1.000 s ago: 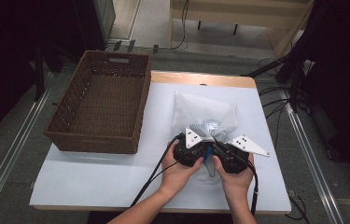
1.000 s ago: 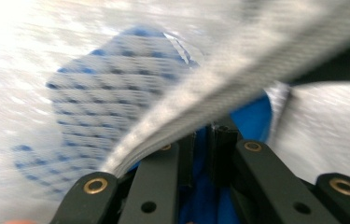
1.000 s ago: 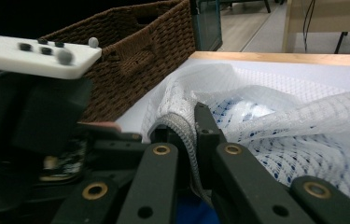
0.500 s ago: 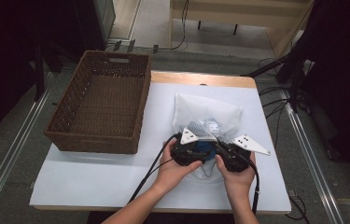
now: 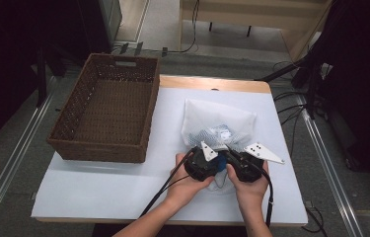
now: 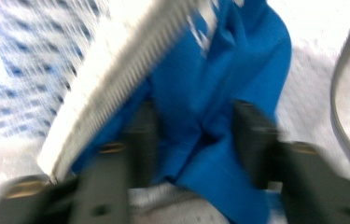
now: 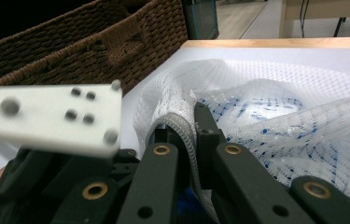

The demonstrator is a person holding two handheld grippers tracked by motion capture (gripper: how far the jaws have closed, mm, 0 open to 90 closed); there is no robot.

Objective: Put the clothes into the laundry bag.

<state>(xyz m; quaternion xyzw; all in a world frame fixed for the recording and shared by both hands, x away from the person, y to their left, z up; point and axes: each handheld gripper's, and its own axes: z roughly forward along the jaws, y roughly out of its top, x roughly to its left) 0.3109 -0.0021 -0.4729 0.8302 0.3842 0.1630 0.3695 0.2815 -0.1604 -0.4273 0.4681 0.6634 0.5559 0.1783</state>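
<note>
Crowding left of mesh bag (image 5: 219,123): wicker basket (image 5: 106,113).

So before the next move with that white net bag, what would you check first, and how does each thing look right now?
1. Right claw has the mesh bag's edge: ok, its jaws are shut on the white rim.
2. Left claw has the blue cloth: cannot tell, cloth lies between the jaws but the picture is blurred.
3. Zipper free of the cloth: cannot tell, it lies right against the blue fabric.
4. Mesh bag resting on the table: ok.
5. Wicker basket within range: ok, it stands just left of the bag.
</note>
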